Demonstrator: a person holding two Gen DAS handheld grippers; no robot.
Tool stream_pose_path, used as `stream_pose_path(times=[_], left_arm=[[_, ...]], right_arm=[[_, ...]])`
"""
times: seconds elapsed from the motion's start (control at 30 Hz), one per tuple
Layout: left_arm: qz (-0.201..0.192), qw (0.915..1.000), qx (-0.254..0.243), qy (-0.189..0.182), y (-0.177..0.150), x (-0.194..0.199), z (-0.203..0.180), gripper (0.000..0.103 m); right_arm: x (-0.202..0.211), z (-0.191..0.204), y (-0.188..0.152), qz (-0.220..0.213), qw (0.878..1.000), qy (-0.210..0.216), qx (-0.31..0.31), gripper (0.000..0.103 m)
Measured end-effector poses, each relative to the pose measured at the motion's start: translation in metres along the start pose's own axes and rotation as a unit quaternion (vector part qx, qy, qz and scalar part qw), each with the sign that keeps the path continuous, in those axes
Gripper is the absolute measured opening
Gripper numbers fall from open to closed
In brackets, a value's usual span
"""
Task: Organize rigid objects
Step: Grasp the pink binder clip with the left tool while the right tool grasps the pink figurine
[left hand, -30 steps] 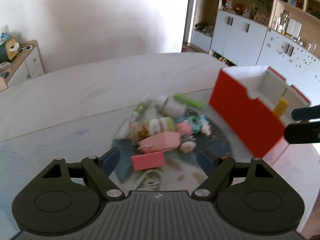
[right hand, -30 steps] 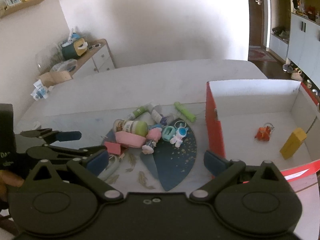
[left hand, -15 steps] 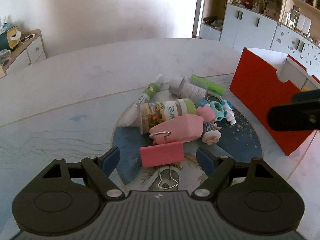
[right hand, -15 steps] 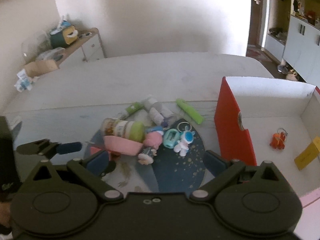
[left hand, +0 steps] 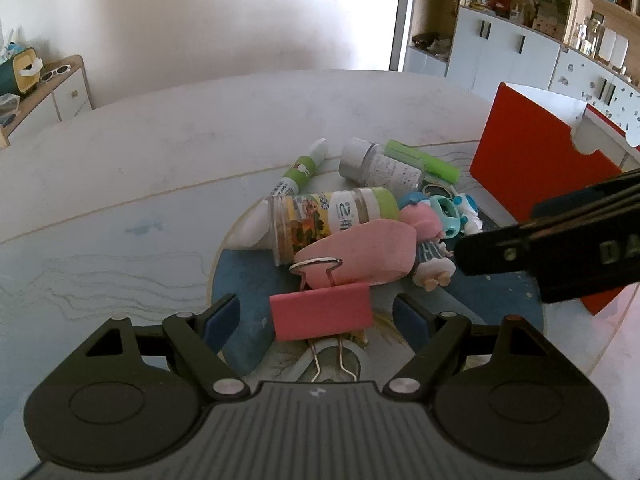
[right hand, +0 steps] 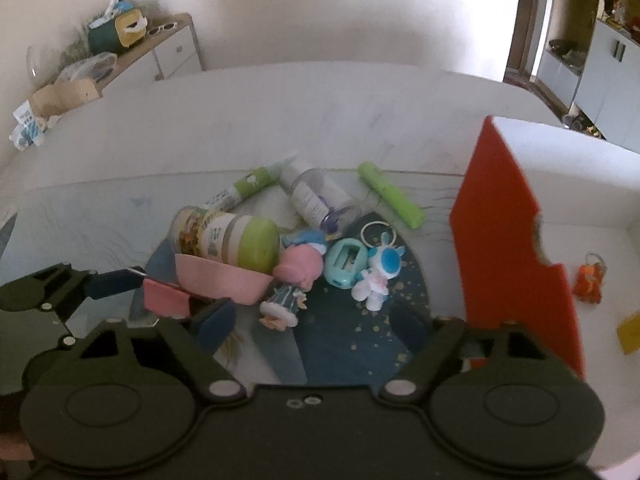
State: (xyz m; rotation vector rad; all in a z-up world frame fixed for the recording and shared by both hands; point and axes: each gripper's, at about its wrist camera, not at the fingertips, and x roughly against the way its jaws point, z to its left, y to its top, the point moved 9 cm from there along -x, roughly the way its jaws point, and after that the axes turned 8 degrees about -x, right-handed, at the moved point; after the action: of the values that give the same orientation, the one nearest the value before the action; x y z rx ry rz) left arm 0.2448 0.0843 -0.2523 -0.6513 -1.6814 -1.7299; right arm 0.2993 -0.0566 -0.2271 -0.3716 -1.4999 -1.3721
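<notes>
A pile of small objects lies on a round blue mat (left hand: 240, 280). A pink binder clip (left hand: 322, 316) sits between the open fingers of my left gripper (left hand: 316, 320), not clamped; it also shows in the right wrist view (right hand: 166, 300). Behind it lie a pink bowl-shaped piece (left hand: 360, 254), a green-capped jar (left hand: 332, 216), a doll (right hand: 296, 276), a clear bottle (left hand: 380, 166) and a green marker (left hand: 420, 160). My right gripper (right hand: 310, 320) is open and empty above the mat, near a teal sharpener (right hand: 346, 262) and a white-blue figurine (right hand: 378, 272).
A red-sided white box (right hand: 516, 240) stands to the right, holding an orange keychain (right hand: 588, 284) and a yellow block (right hand: 630, 330). A green tube (left hand: 300, 174) lies at the pile's far side. A sideboard (right hand: 160, 52) stands at the far left wall.
My left gripper has moved forward and down, so the pink binder clip now lies between its fingers. My right gripper has moved left, away from the box and toward the pile.
</notes>
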Motion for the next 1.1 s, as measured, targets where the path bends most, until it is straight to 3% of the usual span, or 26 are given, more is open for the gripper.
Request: stream_pose_path(times=[0.53,0.77,0.9,1.1], left_arm=[[0.005,0.9999,0.002,0.010,-0.004,-0.011,-0.003,0.078],[0.002,0.9998,-0.005,0.018,-0.003,-0.011,-0.002,0.066],[0.002,0.9998,-0.006,0.019,-0.002,-0.010,-0.001,0.056],[0.005,0.9999,-0.007,0.014,-0.001,-0.009,0.001,0.055]], right_arm=[[-0.037,0.014,-0.005,0.052,0.998,-0.029,0.022,0.050],[-0.042,0.019,-0.002,0.045,0.998,-0.037,0.022,0.044],[-0.040,0.025,-0.002,0.039,0.998,-0.037,0.025,0.032],[-0.038,0.027,-0.005,0.036,0.999,-0.035,0.019,0.031]])
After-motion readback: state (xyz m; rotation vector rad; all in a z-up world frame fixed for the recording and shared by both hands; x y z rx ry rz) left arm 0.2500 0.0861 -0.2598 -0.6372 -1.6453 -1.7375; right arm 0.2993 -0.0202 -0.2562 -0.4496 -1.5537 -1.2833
